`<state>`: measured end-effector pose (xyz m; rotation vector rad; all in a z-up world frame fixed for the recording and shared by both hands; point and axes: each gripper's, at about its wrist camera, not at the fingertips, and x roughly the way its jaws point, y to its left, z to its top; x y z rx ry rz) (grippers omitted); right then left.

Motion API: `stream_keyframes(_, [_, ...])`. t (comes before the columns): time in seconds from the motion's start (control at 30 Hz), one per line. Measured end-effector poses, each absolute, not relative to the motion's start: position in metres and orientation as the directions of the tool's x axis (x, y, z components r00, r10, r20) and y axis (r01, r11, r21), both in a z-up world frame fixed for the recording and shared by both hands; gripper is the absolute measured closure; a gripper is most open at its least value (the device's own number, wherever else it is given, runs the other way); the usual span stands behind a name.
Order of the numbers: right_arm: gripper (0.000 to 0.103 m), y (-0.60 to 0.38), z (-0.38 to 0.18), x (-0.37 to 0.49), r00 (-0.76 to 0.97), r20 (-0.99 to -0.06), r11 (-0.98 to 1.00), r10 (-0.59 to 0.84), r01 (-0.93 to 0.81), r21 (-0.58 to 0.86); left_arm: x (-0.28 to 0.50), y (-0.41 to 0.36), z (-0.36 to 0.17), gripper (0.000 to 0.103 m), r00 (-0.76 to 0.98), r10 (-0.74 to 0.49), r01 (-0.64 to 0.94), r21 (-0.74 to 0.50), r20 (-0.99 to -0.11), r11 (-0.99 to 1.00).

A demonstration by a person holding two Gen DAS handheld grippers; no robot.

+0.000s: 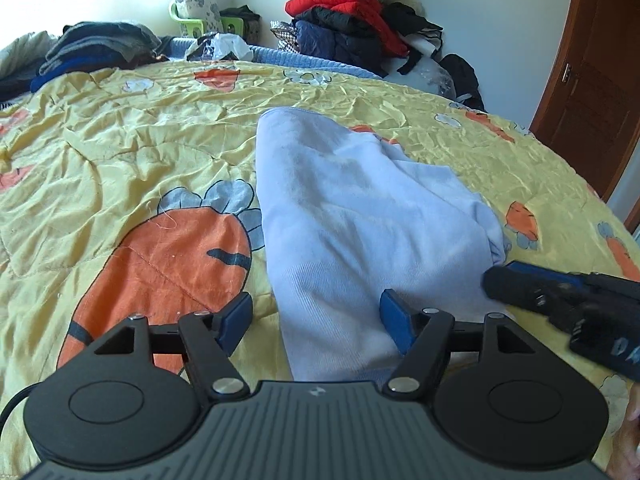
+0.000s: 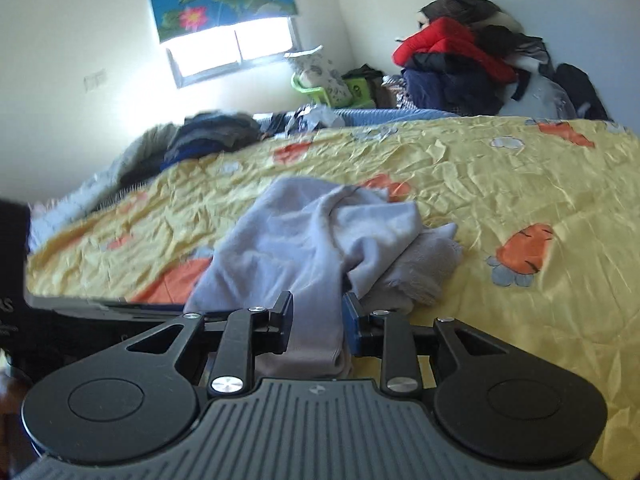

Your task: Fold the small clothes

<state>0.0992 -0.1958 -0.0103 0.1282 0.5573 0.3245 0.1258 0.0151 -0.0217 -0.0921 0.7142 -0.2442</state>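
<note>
A pale blue small garment (image 1: 344, 232) lies partly folded on the yellow carrot-print bedspread (image 1: 140, 132). My left gripper (image 1: 316, 320) is open, its jaws wide apart on either side of the garment's ribbed near hem, not closed on it. My right gripper (image 1: 520, 284) shows at the lower right of the left wrist view, at the garment's right edge. In the right wrist view, the right gripper (image 2: 318, 318) has its jaws closed to a narrow gap with a bunched strip of the garment (image 2: 316, 240) between them.
Folded dark clothes (image 1: 92, 48) sit at the far left of the bed. A heap of red and dark jackets (image 1: 360, 20) stands at the far side. A brown door (image 1: 592, 72) is on the right. The bed's right edge (image 1: 616, 216) is close.
</note>
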Motion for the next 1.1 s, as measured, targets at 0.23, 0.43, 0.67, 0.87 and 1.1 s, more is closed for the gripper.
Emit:
stream_keyframes(0.23, [0.063,-0.187,-0.03,0.1,0.765,-0.577,0.958,0.286,-0.24,0.156,0.116,0.013,-0.024,0.029,0.751,-0.215,0.181,-0.118,-0.625,0.976])
stream_keyframes(0.43, [0.062,-0.187,-0.03,0.096,0.77,-0.574,0.96,0.279,-0.231,0.157,0.11,0.01,-0.025,0.025,0.771,-0.186,0.17,-0.084,-0.609,0.982])
stream_keyframes(0.67, [0.051,-0.187,-0.031,0.09,0.761,-0.59,0.962,0.271,-0.227,0.148,0.099,0.012,-0.025,0.023,0.788,-0.167,0.167,-0.056,-0.592,0.984])
stream_keyframes(0.87, [0.038,-0.184,-0.034,0.069,0.759,-0.597,0.965,0.259,-0.235,0.12,0.078,0.02,-0.024,0.023,0.805,-0.147,0.147,-0.047,-0.574,0.988])
stream_keyframes(1.1, [0.028,-0.174,-0.034,0.051,0.762,-0.598,0.967,0.249,-0.235,0.103,0.059,0.028,-0.029,0.022,0.802,-0.109,0.125,-0.013,-0.587,0.992])
